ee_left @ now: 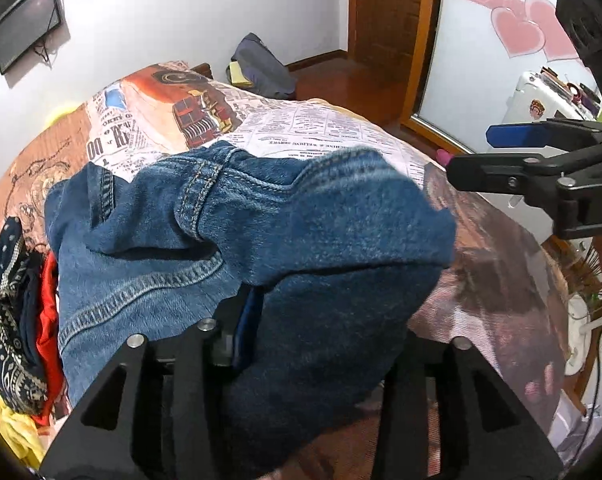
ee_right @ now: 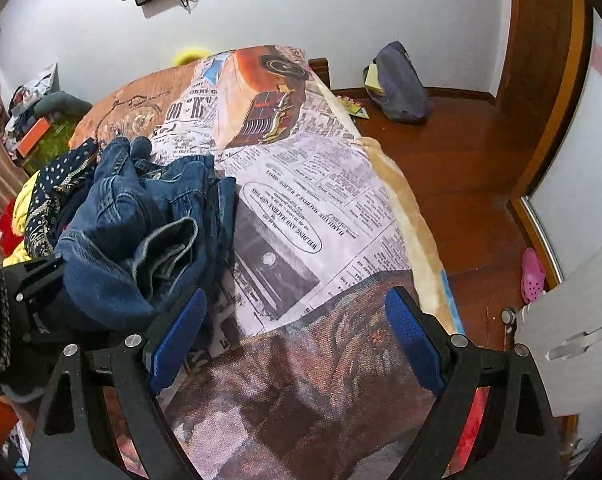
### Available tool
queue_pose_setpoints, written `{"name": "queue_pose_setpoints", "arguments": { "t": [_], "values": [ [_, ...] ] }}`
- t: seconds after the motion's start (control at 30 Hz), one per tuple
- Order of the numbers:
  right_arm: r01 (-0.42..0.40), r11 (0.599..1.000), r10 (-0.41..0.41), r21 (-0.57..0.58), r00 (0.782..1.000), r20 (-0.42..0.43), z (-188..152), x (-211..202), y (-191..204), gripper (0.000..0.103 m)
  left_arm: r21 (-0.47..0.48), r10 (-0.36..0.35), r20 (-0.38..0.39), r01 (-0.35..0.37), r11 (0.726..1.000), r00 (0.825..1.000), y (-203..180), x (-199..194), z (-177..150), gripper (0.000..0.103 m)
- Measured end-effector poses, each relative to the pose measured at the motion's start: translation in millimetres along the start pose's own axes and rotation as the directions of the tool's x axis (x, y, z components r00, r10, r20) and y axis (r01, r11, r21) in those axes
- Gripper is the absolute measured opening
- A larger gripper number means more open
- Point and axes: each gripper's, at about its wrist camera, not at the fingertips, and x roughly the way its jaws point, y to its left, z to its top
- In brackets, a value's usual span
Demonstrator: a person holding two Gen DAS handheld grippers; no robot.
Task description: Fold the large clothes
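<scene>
Bed [ee_right: 301, 208] filled both views, covered by a newspaper-and-car print blanket [ee_left: 321, 128]. Denim garment [ee_left: 229, 240], looked like a jacket or jeans, lay bunched on the left part of the bed, not spread flat, seams and folds crumpled over each other. Beside it, further left, sat a heap of other clothes [ee_left: 9, 288]: dotted navy, red, yellow. Left tool [ee_left: 301, 360] was buried in the denim near the camera; cloth draped over and between the fingers, one blue pad just visible, but whether the pads were pressing the fabric could not be told. Right tool [ee_right: 297, 344] stood wide with nothing between the pads, over bare blanket to the right of the denim, not touching it; in the left wrist view it showed at the right edge, well apart from the garment. Step, by judgement: early, garment brought onto the bed, spreading not yet done, no fold made. Next move likely calls for both tools to find two edges or corners of the denim and pull it flat over the free blanket on the right before any folding.
</scene>
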Motion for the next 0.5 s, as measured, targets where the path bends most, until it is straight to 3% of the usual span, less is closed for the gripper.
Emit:
{"name": "queue_pose_setpoints", "arguments": {
  "t": [0.13, 0.2, 0.27, 0.33, 0.4, 0.5],
  "values": [
    [-0.003, 1.000, 0.003, 0.001, 1.000, 0.013, 1.4, -6.8, -0.2, 0.090, 0.020, 0.032, -0.083, -0.030, 0.999, 0.996, -5.5, -6.8, 7.0, 0.043],
    [0.001, 1.000, 0.000, -0.009, 1.000, 0.026, 3.0, -12.7, 1.2, 0.090, -0.020, -0.025, -0.054, 0.024, 1.000, 0.998, -0.4, -21.9, 6.5, 0.043],
    [0.008, 1.000, -0.007, -0.023, 0.999, 0.048, 4.8, -19.9, 3.8, 0.090, -0.088, -0.128, -0.030, 0.125, 0.988, 0.991, 10.3, -37.1, 5.5, 0.044],
    [0.007, 0.999, -0.004, -0.034, 0.997, 0.072, 6.9, -28.4, 6.3, 0.090, -0.137, -0.218, 0.006, 0.216, 0.967, 0.976, 20.4, -54.1, 5.5, 0.054],
    [0.002, 0.999, 0.001, -0.041, 0.996, 0.090, 9.2, -34.8, 9.5, 0.090, -0.173, -0.231, 0.049, 0.236, 0.956, 0.972, 30.8, -68.7, 5.7, 0.057],
    [-0.018, 0.998, 0.024, -0.055, 0.994, 0.110, 13.1, -40.4, 17.3, 0.090, -0.216, -0.193, 0.121, 0.215, 0.952, 0.974, 57.0, -93.8, 3.2, 0.059]
  ]
}}
